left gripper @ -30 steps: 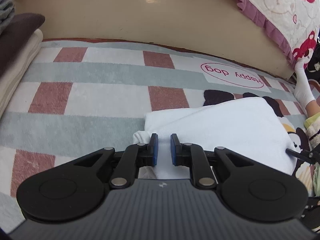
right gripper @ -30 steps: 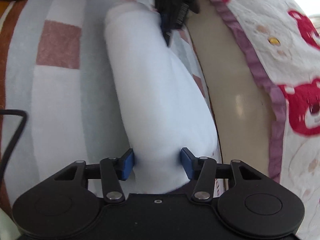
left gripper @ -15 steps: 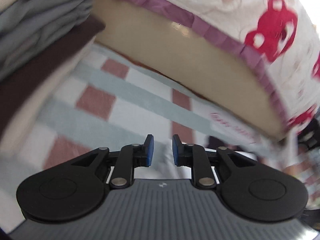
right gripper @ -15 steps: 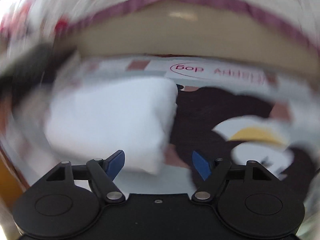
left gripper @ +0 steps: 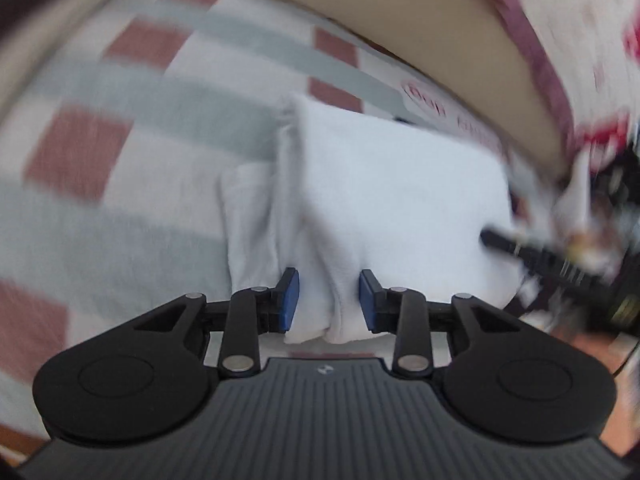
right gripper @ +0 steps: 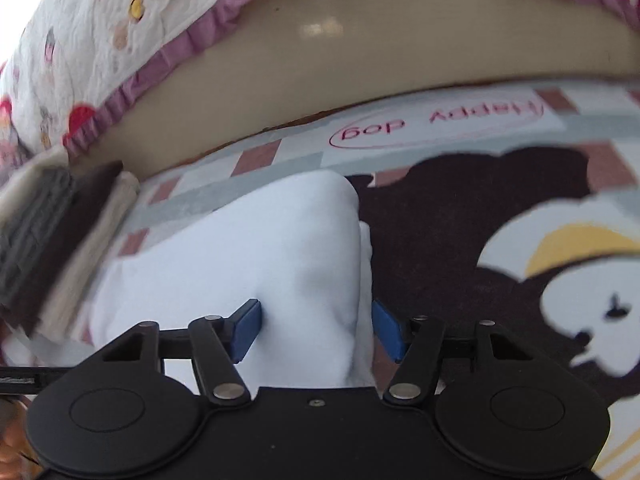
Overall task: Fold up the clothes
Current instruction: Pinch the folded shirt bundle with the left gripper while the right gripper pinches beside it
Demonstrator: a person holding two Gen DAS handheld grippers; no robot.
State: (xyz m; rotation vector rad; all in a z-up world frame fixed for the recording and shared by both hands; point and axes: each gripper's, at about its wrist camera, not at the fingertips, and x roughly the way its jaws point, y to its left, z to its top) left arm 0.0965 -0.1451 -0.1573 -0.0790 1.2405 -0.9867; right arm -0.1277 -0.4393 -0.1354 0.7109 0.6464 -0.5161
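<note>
Folded clothes stack [right gripper: 52, 240] and bed frame [right gripper: 360, 68] flank white garment [right gripper: 260, 248]

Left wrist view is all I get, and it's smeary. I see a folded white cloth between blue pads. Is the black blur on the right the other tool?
Observer: Yes. The right gripper straddles the far edge of the folded white cloth, and its jaws are closing with cloth between them.
Operator: What's the red scribble on the checked rug?
Observer: It is a red oval label reading "happy dog".
Operator: Anything else nearby?
Observer: A stack of folded grey, brown and cream clothes sits beside the cloth, against the beige bed base.
</note>
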